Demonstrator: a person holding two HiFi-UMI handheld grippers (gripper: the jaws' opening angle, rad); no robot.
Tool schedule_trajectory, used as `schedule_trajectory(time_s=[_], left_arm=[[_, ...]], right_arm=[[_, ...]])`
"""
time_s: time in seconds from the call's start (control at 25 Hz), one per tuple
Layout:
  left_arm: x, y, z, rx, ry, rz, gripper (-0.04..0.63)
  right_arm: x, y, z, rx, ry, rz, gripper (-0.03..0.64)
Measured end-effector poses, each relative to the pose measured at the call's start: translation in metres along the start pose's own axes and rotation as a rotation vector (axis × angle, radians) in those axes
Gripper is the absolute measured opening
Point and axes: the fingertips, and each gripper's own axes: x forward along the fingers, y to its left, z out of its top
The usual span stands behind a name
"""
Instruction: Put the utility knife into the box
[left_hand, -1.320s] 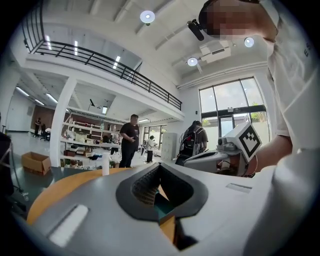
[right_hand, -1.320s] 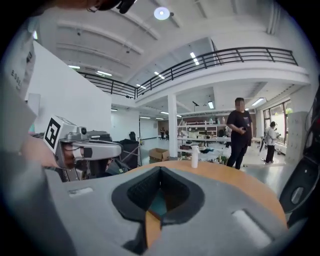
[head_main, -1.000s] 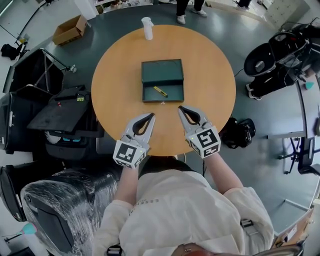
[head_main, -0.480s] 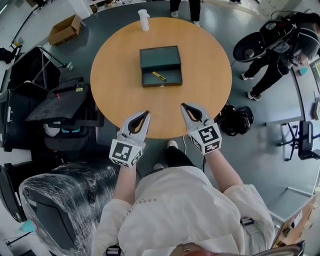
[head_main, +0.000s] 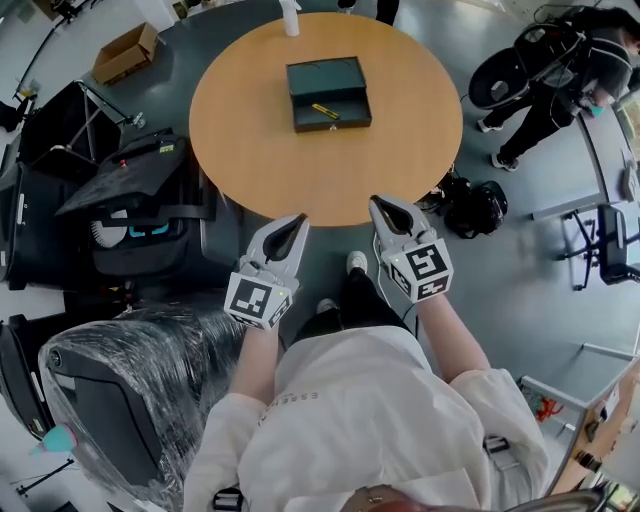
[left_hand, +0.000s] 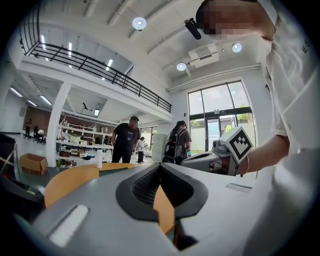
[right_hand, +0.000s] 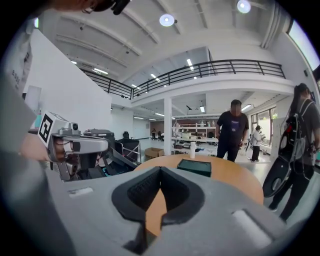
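Observation:
The dark green box lies open on the round wooden table, toward its far side. A yellow utility knife rests inside the box's front tray. Both grippers hang off the table's near edge, over the floor, well short of the box. My left gripper is shut with nothing in it, and my right gripper is shut and empty too. The right gripper view shows its closed jaws aimed at the table and box. The left gripper view shows closed jaws and the right gripper beside them.
A white bottle stands at the table's far edge. Black equipment cases and a plastic-wrapped chair crowd the left. A black bag lies on the floor right of the table. A person stands at the right; others beyond.
The person has backed away from the table. Both grippers, still shut, have come off the tabletop to beyond its near edge. The box and knife have not moved.

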Motion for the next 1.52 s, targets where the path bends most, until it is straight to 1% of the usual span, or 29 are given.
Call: schedule_trajectory(time_s=[0.24, 0.52, 0.64, 0.76, 0.96, 1.24, 1.52], left_arm=[[-0.028, -0.018, 0.001, -0.001, -0.008, -0.002, 0.017], [-0.037, -0.028, 0.012, 0.026, -0.036, 0.023, 0.017], [-0.037, -0.035, 0.017, 0.032, -0.042, 0.03, 0.017], [-0.037, -0.04, 0.02, 0.039, -0.051, 0.031, 0.017], [-0.035, -0.05, 0.019, 0.038, -0.04, 0.03, 0.017], [-0.036, -0.047, 0.017, 0.029, -0.048, 0.052, 0.017], [-0.032, -0.049, 0.013, 0.017, -0.047, 0.05, 0.017]], right_arm=[[-0.024, 0.025, -0.006, 0.011, -0.001, -0.011, -0.008], [-0.033, 0.038, -0.003, 0.035, -0.024, 0.005, -0.008], [-0.04, 0.04, 0.001, 0.031, -0.028, 0.021, -0.008], [-0.045, 0.041, 0.004, 0.004, -0.026, 0.036, -0.008], [-0.051, 0.042, 0.002, 0.01, -0.013, 0.049, -0.008], [-0.053, 0.042, -0.003, -0.002, 0.007, 0.056, -0.008], [-0.052, 0.037, -0.004, -0.007, 0.019, 0.054, -0.008]])
